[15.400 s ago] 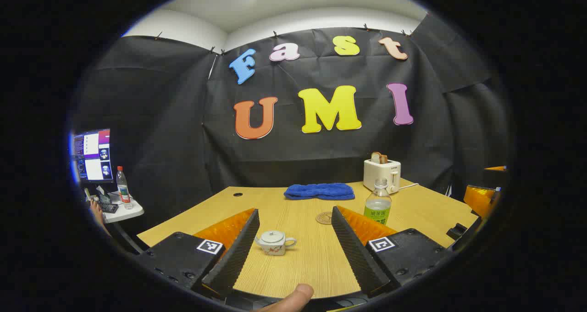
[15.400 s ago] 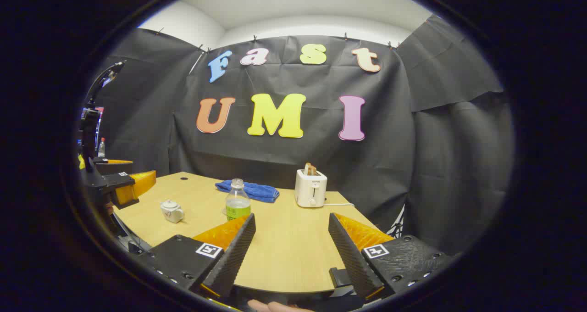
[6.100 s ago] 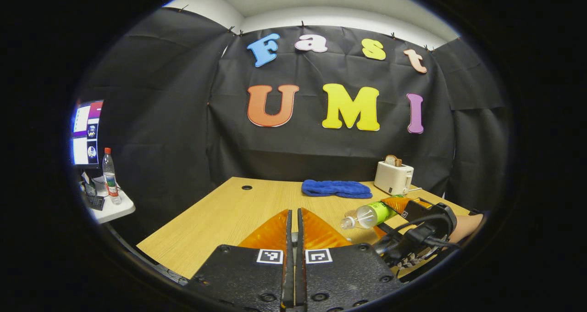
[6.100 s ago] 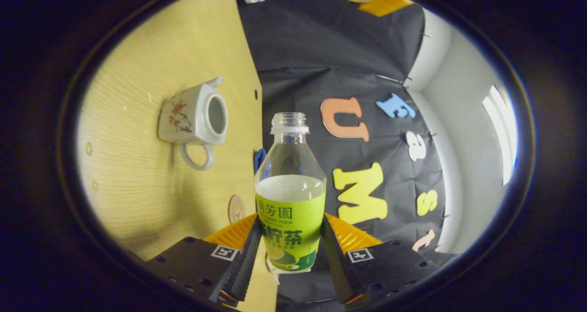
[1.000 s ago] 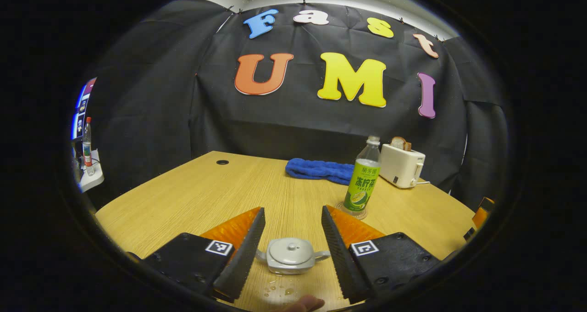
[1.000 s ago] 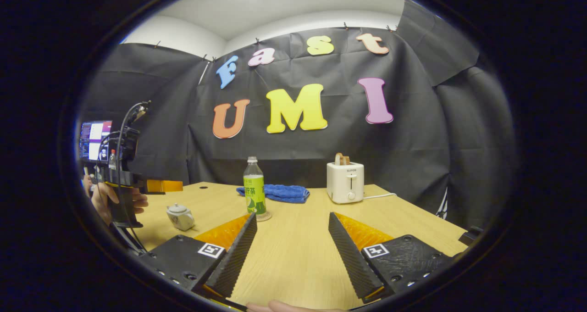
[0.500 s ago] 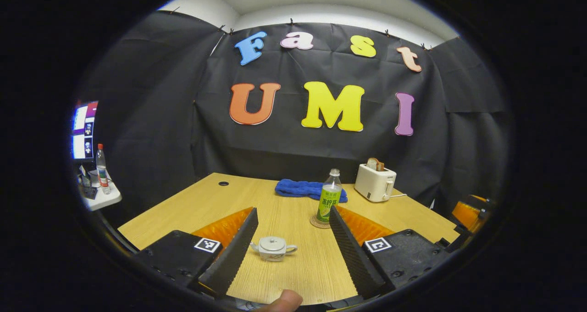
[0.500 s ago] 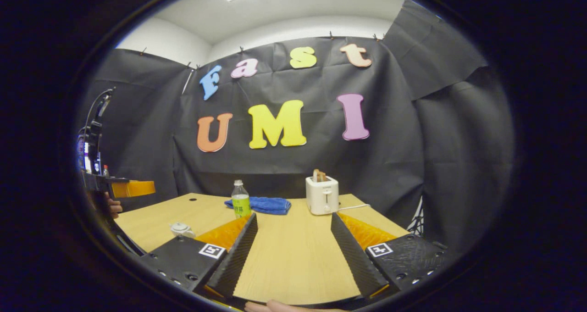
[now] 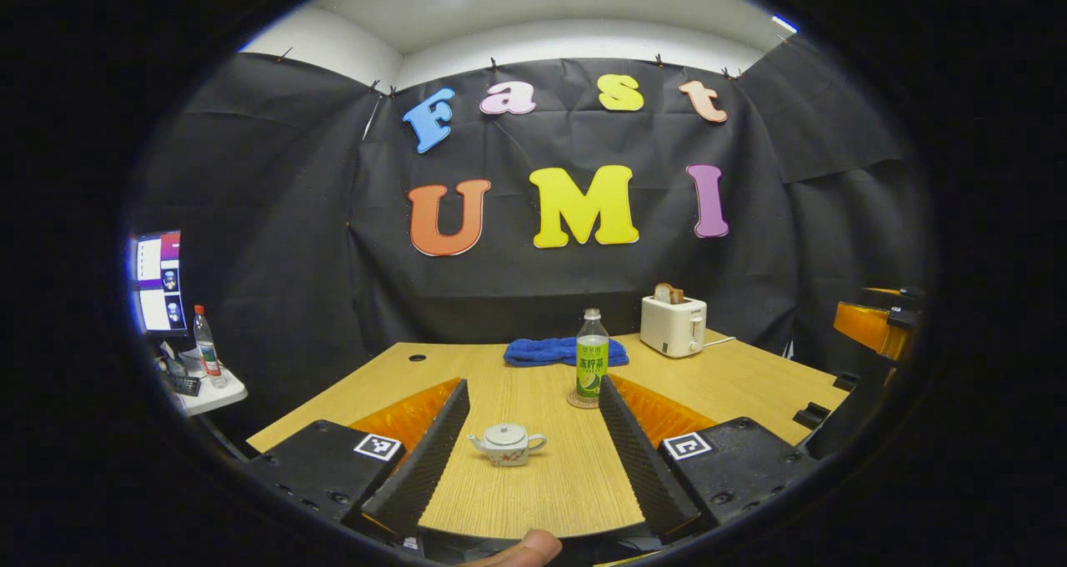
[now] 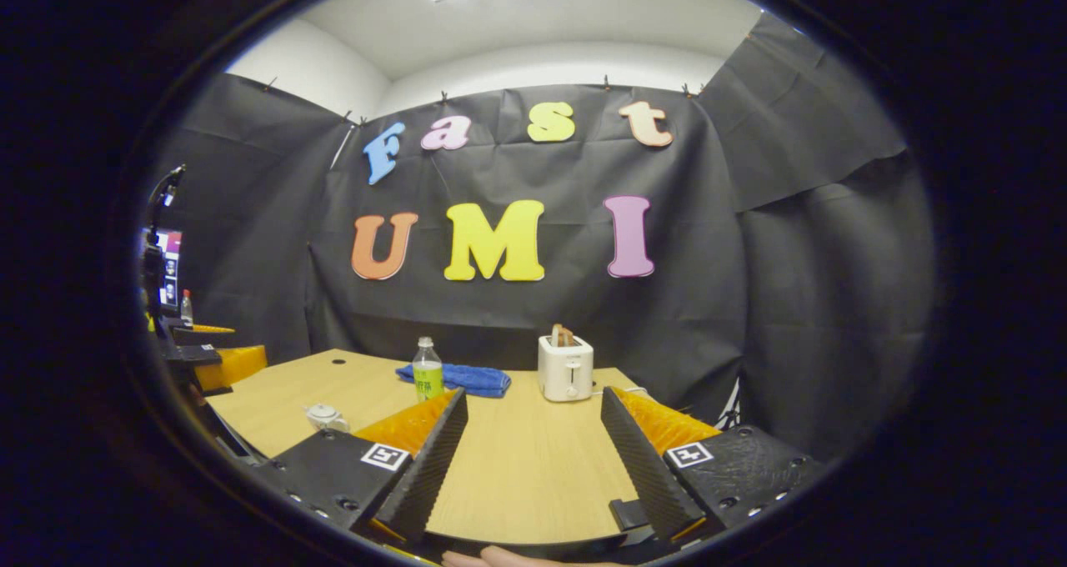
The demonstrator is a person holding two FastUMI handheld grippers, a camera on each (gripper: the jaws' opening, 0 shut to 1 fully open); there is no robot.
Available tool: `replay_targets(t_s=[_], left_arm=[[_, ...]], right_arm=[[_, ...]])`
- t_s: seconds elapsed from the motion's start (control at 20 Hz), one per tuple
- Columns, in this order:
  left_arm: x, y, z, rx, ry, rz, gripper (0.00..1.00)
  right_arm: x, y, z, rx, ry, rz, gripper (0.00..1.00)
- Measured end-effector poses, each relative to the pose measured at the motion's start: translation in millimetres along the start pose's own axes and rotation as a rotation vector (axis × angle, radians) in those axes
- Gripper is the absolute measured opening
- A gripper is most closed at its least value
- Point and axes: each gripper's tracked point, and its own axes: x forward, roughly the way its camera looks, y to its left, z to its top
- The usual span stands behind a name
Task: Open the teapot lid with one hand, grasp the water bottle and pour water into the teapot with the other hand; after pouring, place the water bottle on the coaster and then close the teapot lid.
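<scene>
A small white teapot (image 9: 507, 445) with its lid on sits on the wooden table (image 9: 533, 500), a short way ahead of my open left gripper (image 9: 533, 392). Behind it a green-labelled water bottle (image 9: 589, 366) stands upright on a round coaster (image 9: 581, 401). From the right gripper view the teapot (image 10: 326, 418) lies at the far left and the bottle (image 10: 427, 371) stands farther back. My right gripper (image 10: 533, 400) is open over bare table, holding nothing. The left gripper (image 10: 218, 360) shows at that view's left edge.
A blue towel (image 9: 554, 350) lies at the back of the table beside a white toaster (image 9: 673, 325) with bread in it. A side stand at the far left carries a monitor (image 9: 157, 282) and another bottle (image 9: 207, 346). The right gripper (image 9: 875, 327) shows at the right edge.
Both grippers have drawn back from the table and stayed open. The teapot and bottle look smaller and farther off than a second ago.
</scene>
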Motion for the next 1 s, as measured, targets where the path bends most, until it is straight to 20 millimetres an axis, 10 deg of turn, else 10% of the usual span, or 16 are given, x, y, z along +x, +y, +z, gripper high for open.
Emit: replay_targets(t_s=[1.0], left_arm=[[-9,-14,4,0.044,-0.049,-0.023,0.98]], right_arm=[[9,19,-28,-0.062,0.035,0.065,0.95]])
